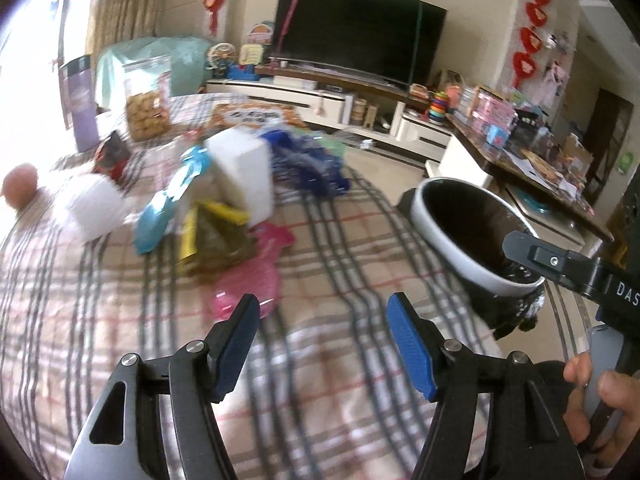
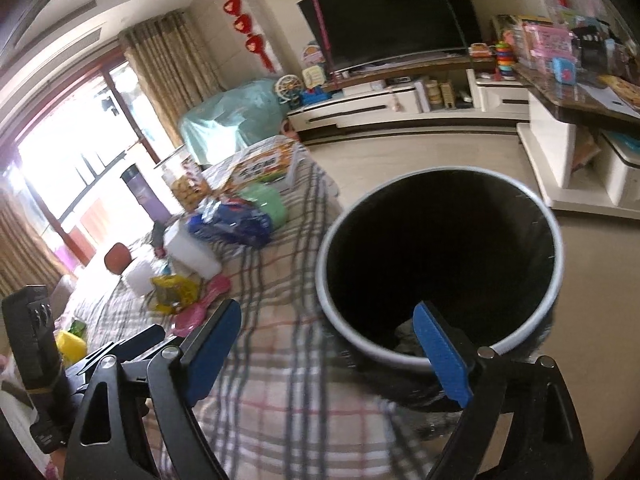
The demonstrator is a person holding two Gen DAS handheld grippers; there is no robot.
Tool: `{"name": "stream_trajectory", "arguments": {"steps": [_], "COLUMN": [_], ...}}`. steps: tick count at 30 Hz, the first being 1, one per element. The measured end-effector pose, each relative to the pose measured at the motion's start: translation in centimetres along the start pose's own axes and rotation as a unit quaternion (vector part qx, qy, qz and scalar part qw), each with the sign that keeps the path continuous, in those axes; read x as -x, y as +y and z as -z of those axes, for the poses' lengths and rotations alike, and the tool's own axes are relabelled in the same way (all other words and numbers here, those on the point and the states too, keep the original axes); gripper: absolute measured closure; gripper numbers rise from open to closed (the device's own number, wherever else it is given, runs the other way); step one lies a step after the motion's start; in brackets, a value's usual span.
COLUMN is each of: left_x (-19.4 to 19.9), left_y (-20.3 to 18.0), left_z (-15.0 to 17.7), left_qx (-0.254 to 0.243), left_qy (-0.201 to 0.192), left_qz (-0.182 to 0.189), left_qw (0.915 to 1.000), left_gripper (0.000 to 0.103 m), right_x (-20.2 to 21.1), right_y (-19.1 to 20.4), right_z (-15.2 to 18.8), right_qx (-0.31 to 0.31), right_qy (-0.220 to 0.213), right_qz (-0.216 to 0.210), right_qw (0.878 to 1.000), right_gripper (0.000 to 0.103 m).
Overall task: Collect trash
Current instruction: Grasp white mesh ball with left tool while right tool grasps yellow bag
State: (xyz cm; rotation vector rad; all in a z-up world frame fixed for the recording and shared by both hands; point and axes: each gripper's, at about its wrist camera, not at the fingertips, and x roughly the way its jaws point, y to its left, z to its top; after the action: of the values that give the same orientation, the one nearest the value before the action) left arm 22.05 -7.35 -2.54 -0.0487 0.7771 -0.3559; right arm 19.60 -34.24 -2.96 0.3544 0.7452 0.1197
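My left gripper (image 1: 324,322) hovers open over the plaid tablecloth (image 1: 348,248), with nothing between its blue pads. Just ahead of it lie a pink wrapper (image 1: 250,280), a yellow-green packet (image 1: 216,240), a blue wrapper (image 1: 176,196), a white box (image 1: 244,176) and a blue bag (image 1: 312,160). The white-rimmed bin (image 1: 472,232) with a black liner stands off the table's right edge. My right gripper (image 2: 328,324) is open and empty at the near rim of the bin (image 2: 440,260), its right pad over the opening. Something greyish lies inside the bin.
A cookie jar (image 1: 146,100), a purple cylinder (image 1: 82,100) and a white cup (image 1: 92,208) stand further back on the table. A printed box (image 2: 264,168) lies at the far end. Beyond are a TV cabinet (image 1: 320,96) and a cluttered side table (image 1: 532,156).
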Motion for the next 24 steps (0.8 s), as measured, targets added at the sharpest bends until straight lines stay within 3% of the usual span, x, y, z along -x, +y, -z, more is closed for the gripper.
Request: {"name": "stream_trajectory", "arguments": {"steps": [13, 24], "left_x": [3.4, 5.2], "left_y": [5.6, 8.9], "left_z": [2.3, 2.3], "left_qx": [0.062, 0.1], "left_qy": [-0.003, -0.005], "left_qz": [-0.049, -0.088], "left_qw": [0.9969, 0.9911], "left_gripper": [0.037, 0.037], "right_x": [-3.3, -6.4], "right_y": [5.1, 9.5], "right_z": [1.6, 2.5], "right_qx": [0.03, 0.059], "right_qy": [0.03, 0.051], "right_qz": [-0.034, -0.063], "right_qw": [0.998, 0.995], "right_gripper": [0.014, 0.014]}}
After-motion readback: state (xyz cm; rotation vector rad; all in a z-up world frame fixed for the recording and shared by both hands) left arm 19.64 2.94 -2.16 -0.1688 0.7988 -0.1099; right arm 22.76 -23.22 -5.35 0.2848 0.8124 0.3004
